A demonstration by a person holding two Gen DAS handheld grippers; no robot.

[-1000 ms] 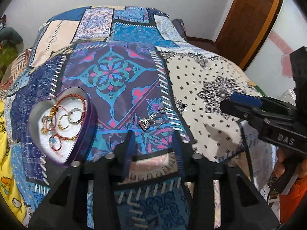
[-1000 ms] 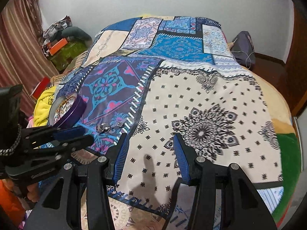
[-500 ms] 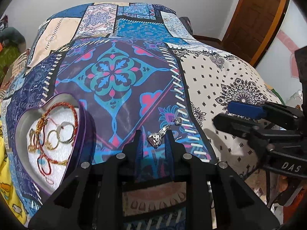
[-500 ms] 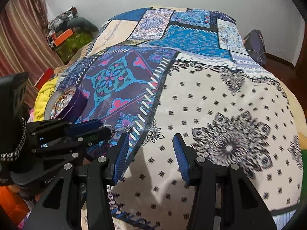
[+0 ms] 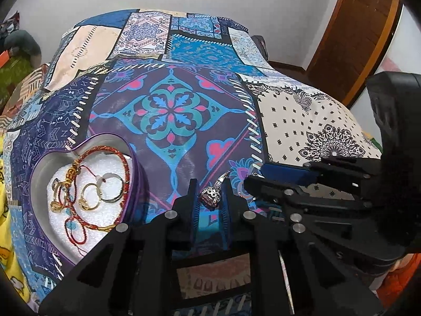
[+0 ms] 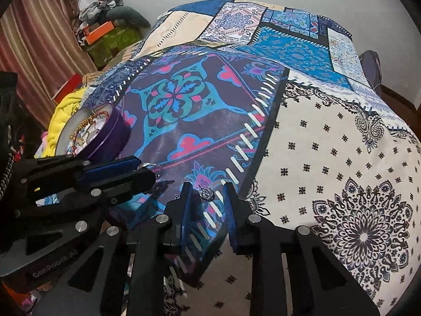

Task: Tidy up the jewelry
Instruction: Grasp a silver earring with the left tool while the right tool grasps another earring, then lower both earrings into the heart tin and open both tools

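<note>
A silver jewelled piece (image 5: 211, 194) lies on the patchwork bedspread between the fingertips of my left gripper (image 5: 209, 188), whose jaws stand narrow around it. A purple heart-shaped box (image 5: 42, 163) at the left holds red cord bracelets (image 5: 125, 173) and gold rings (image 5: 90, 195) on white foam. My right gripper (image 6: 206, 192) is open just to the right, around a second small silver piece (image 6: 206, 193) on the cloth. In the right wrist view the left gripper (image 6: 147, 172) reaches in from the left, with a silver ring showing at its tip, and the purple box (image 6: 110, 134) sits behind it.
The patchwork bedspread (image 5: 171, 113) covers the whole bed. A yellow cloth (image 6: 65, 108) and piled boxes (image 6: 100, 33) lie at the left side of the bed. A wooden door (image 5: 352, 39) stands at the back right.
My left gripper has moved forward and narrowed its jaws around the silver piece. My right gripper has shifted left, close beside the left one, over the second silver piece.
</note>
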